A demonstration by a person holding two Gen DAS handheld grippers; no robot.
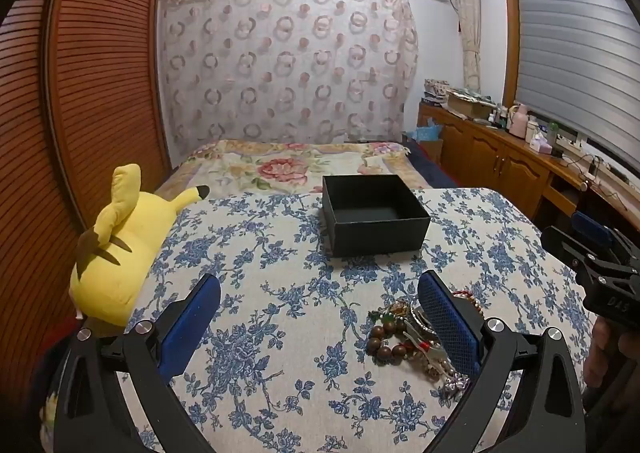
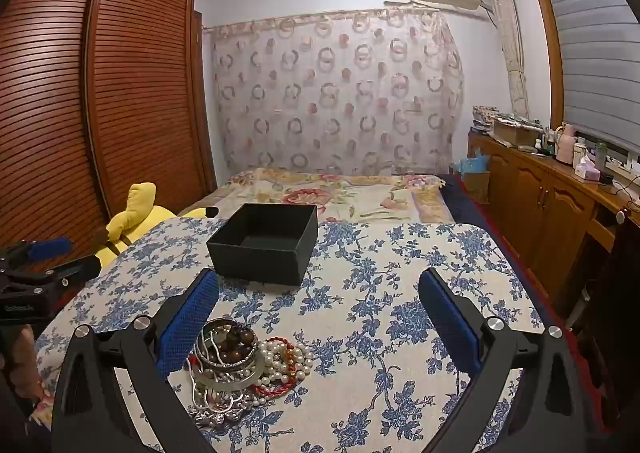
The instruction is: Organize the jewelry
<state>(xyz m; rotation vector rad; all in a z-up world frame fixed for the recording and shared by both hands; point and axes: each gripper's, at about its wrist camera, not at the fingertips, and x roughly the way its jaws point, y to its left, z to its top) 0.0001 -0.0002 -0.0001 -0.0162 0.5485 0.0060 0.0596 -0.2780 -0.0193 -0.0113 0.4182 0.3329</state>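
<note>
A plush (image 1: 116,253) lay beside the table (image 1: 280,333), jewelry (image 2: 240,361) heaped before the empty box (image 2: 264,245), both grippers' (image 1: 320,317) (image 2: 320,317) jaws apart.

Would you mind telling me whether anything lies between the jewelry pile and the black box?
Nothing visible does: only bare blue-floral tablecloth separates the tangled pile of beaded and pearl jewelry from the open black square box.

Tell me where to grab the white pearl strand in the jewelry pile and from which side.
Take the pearl strand at its outer loop on the pile's right edge, coming from above with the right gripper. That loop lies flat on the floral tablecloth, clear of the metal bangle, so the fingers likely straddle it without snagging.
</note>
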